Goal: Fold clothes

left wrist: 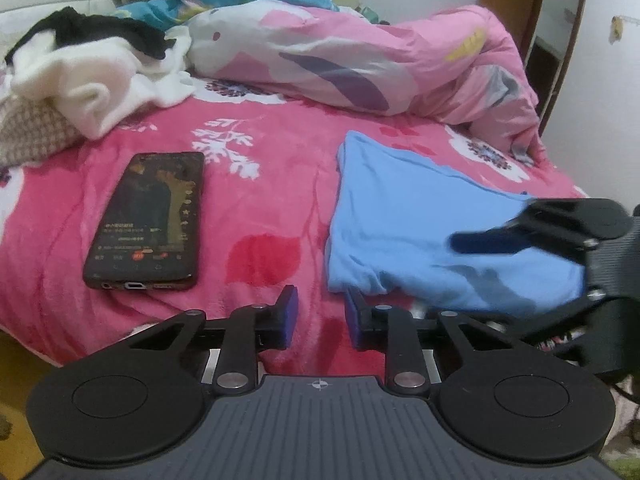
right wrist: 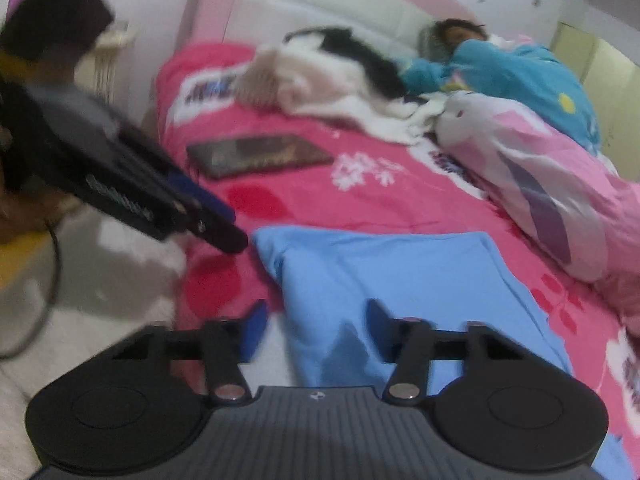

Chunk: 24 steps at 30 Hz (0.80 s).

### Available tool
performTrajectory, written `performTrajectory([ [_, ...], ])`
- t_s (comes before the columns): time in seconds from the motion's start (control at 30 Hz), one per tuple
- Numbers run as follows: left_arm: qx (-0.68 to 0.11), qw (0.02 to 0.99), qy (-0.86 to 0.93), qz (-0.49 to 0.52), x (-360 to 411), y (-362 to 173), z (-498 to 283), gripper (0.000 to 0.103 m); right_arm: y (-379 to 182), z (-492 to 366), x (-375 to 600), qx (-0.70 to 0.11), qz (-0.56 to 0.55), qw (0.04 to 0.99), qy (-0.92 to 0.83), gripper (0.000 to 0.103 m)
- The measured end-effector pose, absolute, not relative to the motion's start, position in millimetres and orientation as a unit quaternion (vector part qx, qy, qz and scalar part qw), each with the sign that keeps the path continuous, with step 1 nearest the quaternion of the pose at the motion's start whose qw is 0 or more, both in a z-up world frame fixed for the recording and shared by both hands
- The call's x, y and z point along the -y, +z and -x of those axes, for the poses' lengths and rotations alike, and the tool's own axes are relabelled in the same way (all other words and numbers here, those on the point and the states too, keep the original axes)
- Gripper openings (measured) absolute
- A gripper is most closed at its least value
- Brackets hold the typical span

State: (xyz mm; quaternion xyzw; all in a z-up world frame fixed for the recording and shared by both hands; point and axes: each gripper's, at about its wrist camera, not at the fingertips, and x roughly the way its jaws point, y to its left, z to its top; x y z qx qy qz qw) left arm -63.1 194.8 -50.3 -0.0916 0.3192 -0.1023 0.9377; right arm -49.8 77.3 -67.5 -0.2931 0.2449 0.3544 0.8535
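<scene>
Blue jersey cloth is the story here: a light-blue garment (left wrist: 420,232) lies on the pink floral bed blanket (left wrist: 260,208), near the bed's front edge, already gathered into a fairly neat rectangular shape with at least one layer doubled over. Whether that's a fold in progress or a finished one, these views can't settle.

Left gripper (left wrist: 320,312) hovers low just off the garment's near-left corner, jaws parted with only blanket showing between the blue pads, holding nothing. Right gripper (right wrist: 316,328) comes in over the near edge of the cloth, jaws spread wide and empty too, one finger above the fabric and the other out over the bed's edge. That view is smeared with motion blur, so fine contact is hard to call.

As for handling, I'd judge this thin, soft and very light: it will drape and sag the instant it's lifted, and a single-layer pinch could peel the layers apart. Best holds look like the corners or the thick doubled edge along the near side, both jaws taking all layers together.

Off to the left lies a smartphone (left wrist: 148,220), well apart from the garment. A heap of white and black clothing (left wrist: 92,68) sits near the headboard, a pink quilt (left wrist: 380,60) behind, and a person lies at the head of the bed.
</scene>
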Motion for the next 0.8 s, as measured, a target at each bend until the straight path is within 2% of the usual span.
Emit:
performTrajectory([
  [0.03,-0.319,0.937,-0.108,0.092,-195,-51,61,0.025,-68,49,-77,-0.247,0.295,0.853,0.353,0.026],
  [0.13,-0.318,0.936,-0.122,0.086,-193,-55,55,0.026,-64,44,-72,-0.256,0.279,0.856,0.353,0.009],
  [0.37,-0.296,0.942,-0.154,0.047,-184,-57,44,0.025,-52,34,-60,-0.264,0.247,0.867,0.342,0.007],
  [0.4,-0.291,0.942,-0.159,0.042,-183,-56,42,0.022,-52,32,-59,-0.264,0.246,0.868,0.342,0.007],
  [0.47,-0.283,0.943,-0.17,0.038,-182,-55,40,0.006,-51,32,-60,-0.264,0.245,0.868,0.341,0.007],
  [0.5,-0.278,0.944,-0.174,0.035,-182,-54,40,0.003,-51,32,-60,-0.264,0.245,0.868,0.341,0.007],
  [0.8,-0.263,0.955,-0.134,-0.008,-187,-52,38,0.001,-47,34,-56,-0.265,0.219,0.87,0.354,0.007],
])
